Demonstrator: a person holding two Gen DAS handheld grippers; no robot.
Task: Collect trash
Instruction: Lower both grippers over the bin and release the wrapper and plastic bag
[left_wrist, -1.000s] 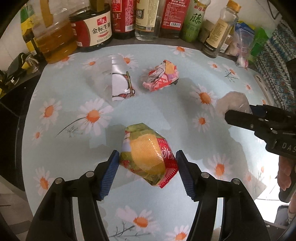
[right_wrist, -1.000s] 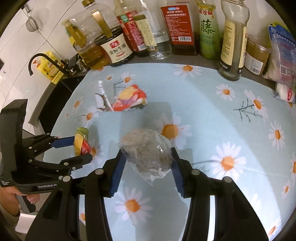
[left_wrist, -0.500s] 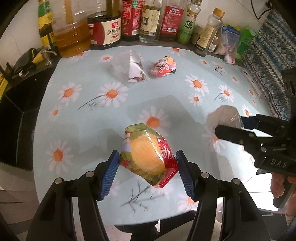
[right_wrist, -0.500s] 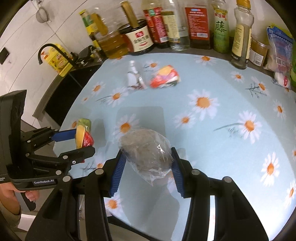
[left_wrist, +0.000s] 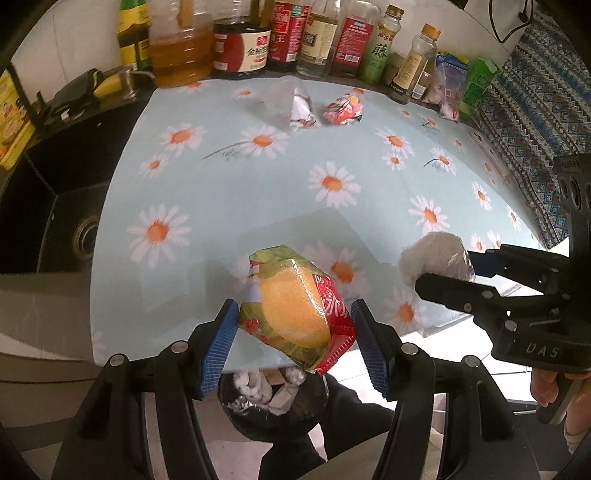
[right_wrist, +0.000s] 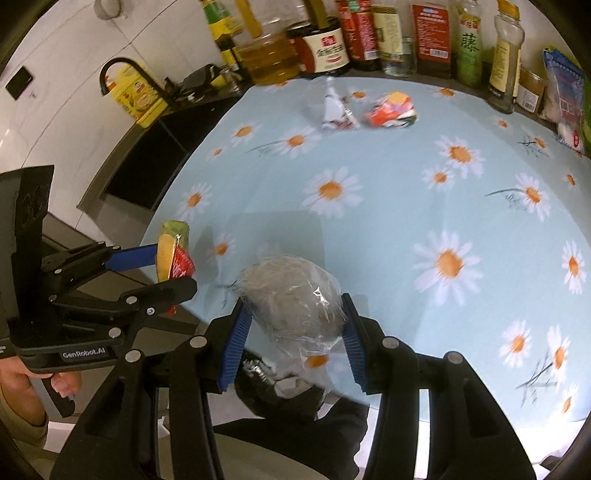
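The left gripper (left_wrist: 293, 334) has its jaws clamped on a crumpled snack wrapper (left_wrist: 295, 306), yellow, green and red, pinched between the blue pads (left_wrist: 218, 349) and lifted clear of the desk (left_wrist: 229, 192), over its near edge. The right gripper (right_wrist: 293, 332) has its jaws clenched on a ball of clear plastic wrap (right_wrist: 291, 299) with something grey inside, likewise off the surface at the near edge. Each gripper shows in the other's view, side by side and near each other; a hand (right_wrist: 22, 380) grips the left one's handle.

Directly below both loads, past the desk's near edge, stands a bin with a black liner (left_wrist: 273, 402), with white scraps in it.

The desk carries a pale blue cloth printed with daisies. Toward its far edge lie two more pieces: a clear crumpled bag (left_wrist: 291, 107) with white printing, and just beside it a red and pink wrapper (left_wrist: 343, 110). Along the far edge stands a row of bottles (left_wrist: 314, 37) of oil and sauces. Beyond the left edge sits a dark sink (left_wrist: 44, 221).
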